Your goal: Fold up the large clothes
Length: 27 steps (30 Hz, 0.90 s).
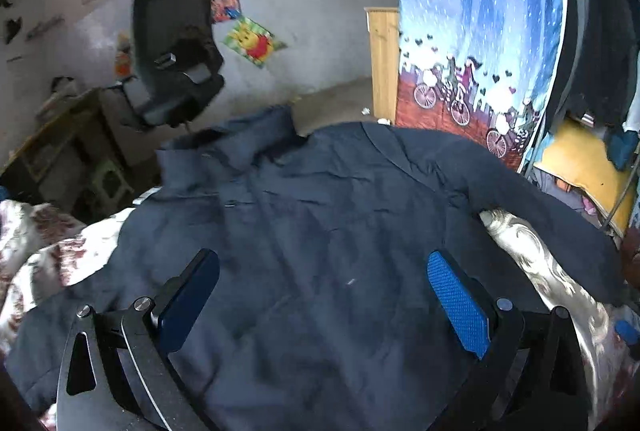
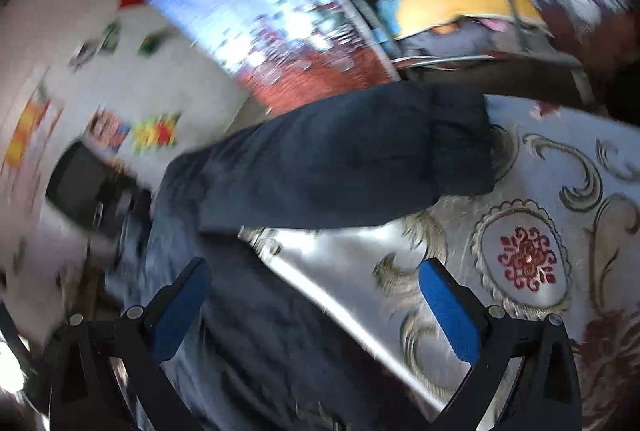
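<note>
Jacket lies spread flat on the bed (ready for folding, we judge); our left gripper and right gripper hover spread, holding nothing.

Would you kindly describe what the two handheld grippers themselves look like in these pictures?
Both look alike. The left gripper has black angular linkage arms with triangular cut-outs and round silver pivot bolts, and its two fingers carry long blue pads with a fine dotted texture. The right gripper has the same black frame, silver bolts and blue pads. No cables, markings or sleeves show.
</note>
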Each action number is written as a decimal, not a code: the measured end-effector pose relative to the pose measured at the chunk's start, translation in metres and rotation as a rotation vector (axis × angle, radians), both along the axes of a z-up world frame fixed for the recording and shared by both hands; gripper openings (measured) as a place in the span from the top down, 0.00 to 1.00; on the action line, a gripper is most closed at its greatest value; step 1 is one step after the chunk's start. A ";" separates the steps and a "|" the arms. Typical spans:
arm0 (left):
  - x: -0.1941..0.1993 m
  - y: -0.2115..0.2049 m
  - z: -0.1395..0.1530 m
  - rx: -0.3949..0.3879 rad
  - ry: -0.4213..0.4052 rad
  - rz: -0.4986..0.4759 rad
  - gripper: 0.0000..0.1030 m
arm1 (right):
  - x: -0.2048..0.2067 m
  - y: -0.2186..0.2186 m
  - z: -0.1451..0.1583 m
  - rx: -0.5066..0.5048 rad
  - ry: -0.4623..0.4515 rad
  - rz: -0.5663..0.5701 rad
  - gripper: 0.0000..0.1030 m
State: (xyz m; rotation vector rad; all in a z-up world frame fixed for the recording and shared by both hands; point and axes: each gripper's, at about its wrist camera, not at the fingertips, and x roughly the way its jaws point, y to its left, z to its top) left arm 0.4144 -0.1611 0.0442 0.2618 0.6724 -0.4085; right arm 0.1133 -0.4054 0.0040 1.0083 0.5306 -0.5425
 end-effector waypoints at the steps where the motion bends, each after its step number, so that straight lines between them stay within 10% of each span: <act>1: 0.010 -0.012 -0.009 -0.008 0.020 0.004 0.01 | 0.000 -0.008 -0.007 0.026 -0.012 -0.047 0.00; 9: 0.074 -0.078 -0.033 -0.060 0.059 0.052 0.01 | -0.007 -0.061 -0.034 0.206 -0.052 -0.286 0.39; 21: 0.134 -0.112 -0.098 0.005 0.174 0.101 0.01 | 0.009 -0.094 -0.036 0.186 0.006 -0.336 0.87; 27: 0.140 -0.095 -0.104 -0.046 0.238 0.104 0.01 | 0.024 -0.098 0.000 0.015 0.032 -0.263 0.94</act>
